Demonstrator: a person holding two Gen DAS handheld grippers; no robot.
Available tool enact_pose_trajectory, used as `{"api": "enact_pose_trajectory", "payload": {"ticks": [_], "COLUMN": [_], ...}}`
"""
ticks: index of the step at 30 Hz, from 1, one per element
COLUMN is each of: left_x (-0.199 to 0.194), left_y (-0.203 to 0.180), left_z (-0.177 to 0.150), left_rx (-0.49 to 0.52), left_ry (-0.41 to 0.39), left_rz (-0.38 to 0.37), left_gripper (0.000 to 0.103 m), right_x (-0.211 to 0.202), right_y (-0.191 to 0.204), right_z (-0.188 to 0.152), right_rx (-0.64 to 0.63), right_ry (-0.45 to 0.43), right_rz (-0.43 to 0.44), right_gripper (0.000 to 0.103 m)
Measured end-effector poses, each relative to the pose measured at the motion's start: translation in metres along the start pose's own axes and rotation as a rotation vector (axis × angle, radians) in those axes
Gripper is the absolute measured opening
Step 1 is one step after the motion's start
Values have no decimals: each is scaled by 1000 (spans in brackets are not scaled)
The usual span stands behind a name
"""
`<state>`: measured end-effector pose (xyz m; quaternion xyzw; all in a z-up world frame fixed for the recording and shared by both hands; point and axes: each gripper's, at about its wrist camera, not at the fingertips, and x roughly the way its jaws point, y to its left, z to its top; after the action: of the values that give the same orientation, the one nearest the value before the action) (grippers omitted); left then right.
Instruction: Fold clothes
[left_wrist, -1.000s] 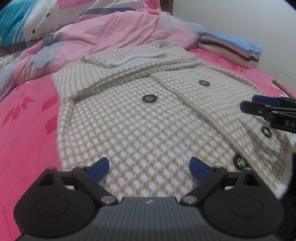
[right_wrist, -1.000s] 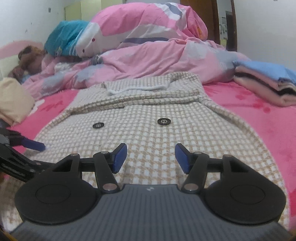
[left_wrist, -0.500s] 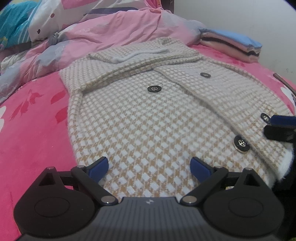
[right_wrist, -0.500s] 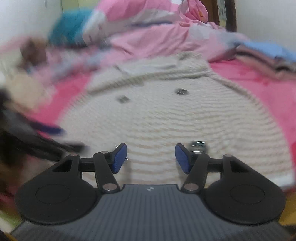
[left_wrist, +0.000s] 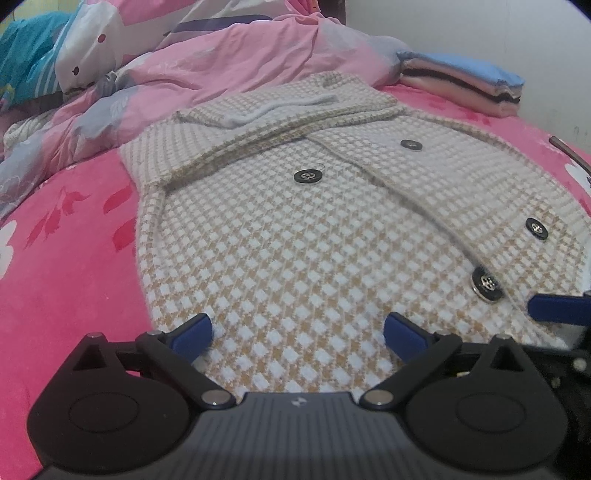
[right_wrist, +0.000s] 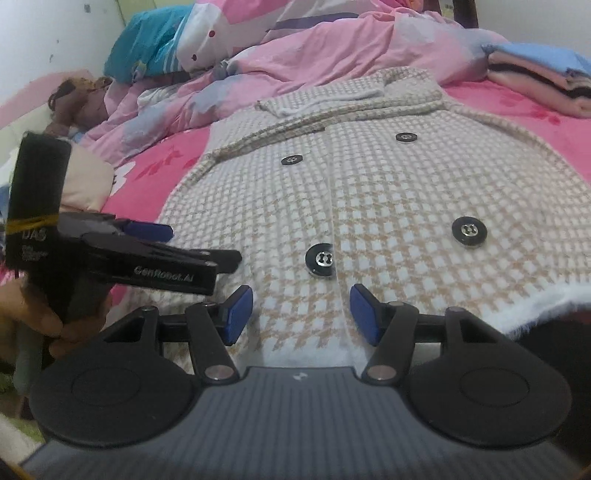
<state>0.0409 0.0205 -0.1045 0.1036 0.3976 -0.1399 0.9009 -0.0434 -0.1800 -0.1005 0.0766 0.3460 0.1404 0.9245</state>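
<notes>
A beige and white checked jacket (left_wrist: 295, 229) with black buttons lies flat on the pink bed, sleeves folded across its top; it also shows in the right wrist view (right_wrist: 399, 192). My left gripper (left_wrist: 297, 334) is open, its blue pads at the jacket's near hem on the left side. My right gripper (right_wrist: 301, 314) is open at the hem near the front opening, just below a black button (right_wrist: 320, 259). The left gripper also shows from the side in the right wrist view (right_wrist: 147, 254). A blue pad of the right gripper (left_wrist: 557, 309) shows at the left view's right edge.
A pink bedsheet (left_wrist: 66, 258) surrounds the jacket. A rumpled pink quilt (left_wrist: 221, 55) and pillows lie behind it. A stack of folded clothes (left_wrist: 461, 81) sits at the back right. A beige cushion (right_wrist: 86, 184) and a plush toy (right_wrist: 74, 96) lie at the left.
Both grippers have drawn back toward the jacket's near hem and come lower. The right gripper has shifted so the lower buttons now lie just ahead of it. Both stay open.
</notes>
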Motion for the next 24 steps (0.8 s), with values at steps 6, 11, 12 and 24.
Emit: {"api": "enact_pose_trajectory", "payload": {"ticks": [6,11,12,24], "left_x": [-1,-1,-1,-41], "left_y": [-5,-9,-10,17], "left_z": [0,0,0,-30], "left_rx": [15,27,29,-47], "left_ry": [-4,-5,-6,-35], "left_rz": [30,54,57,-111], "left_gripper": [102,103,103,95], "right_x": [4,6,6,4], "right_y": [18,29,28,16], "right_z": [-15,-20,-20,-22], "right_rx": [-169,-269,-268,-208], "right_ry": [-12,-27,-30,-58], "right_rz": [-81,-128,-126,-71], "right_gripper": [58,59,59,61]}}
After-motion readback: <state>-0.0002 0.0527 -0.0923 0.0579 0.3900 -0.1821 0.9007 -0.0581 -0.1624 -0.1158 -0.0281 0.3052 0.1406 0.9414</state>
